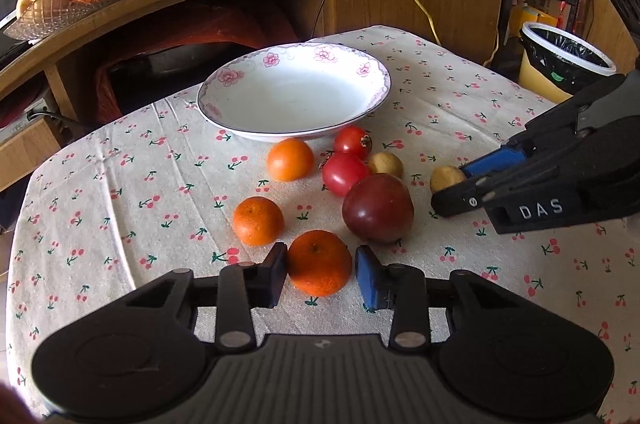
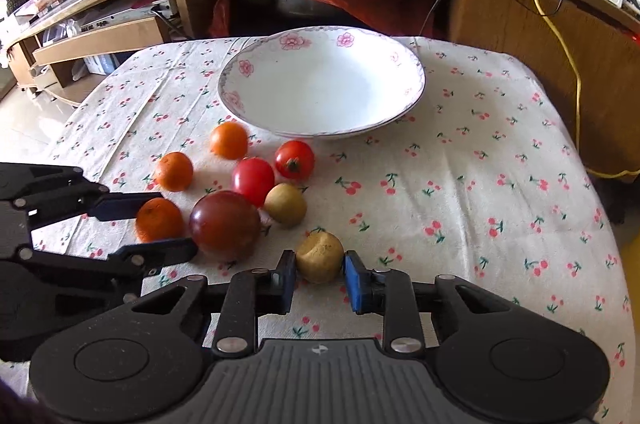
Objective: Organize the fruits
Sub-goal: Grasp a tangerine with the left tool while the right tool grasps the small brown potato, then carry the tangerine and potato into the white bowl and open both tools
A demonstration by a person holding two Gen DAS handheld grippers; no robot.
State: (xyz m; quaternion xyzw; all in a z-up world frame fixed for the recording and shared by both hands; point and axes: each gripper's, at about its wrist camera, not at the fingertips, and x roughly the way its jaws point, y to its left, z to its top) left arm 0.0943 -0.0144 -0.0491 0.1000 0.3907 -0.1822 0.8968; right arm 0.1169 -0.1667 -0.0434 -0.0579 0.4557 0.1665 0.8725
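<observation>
Our left gripper (image 1: 321,274) clamps a mandarin (image 1: 319,262), our right gripper (image 2: 320,274) a small brown fruit (image 2: 320,257); lifting may bump the plum (image 2: 225,224), which then rolls.

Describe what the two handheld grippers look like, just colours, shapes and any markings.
Both are matte black plastic. The left gripper and right gripper each have a ribbed grey centre panel between two round black housings, silver rivets on the linkage bars, and one black and one blue finger pad. The right gripper's side carries white raised letters "DAS" in the left wrist view. No cables or sleeves show.
</observation>
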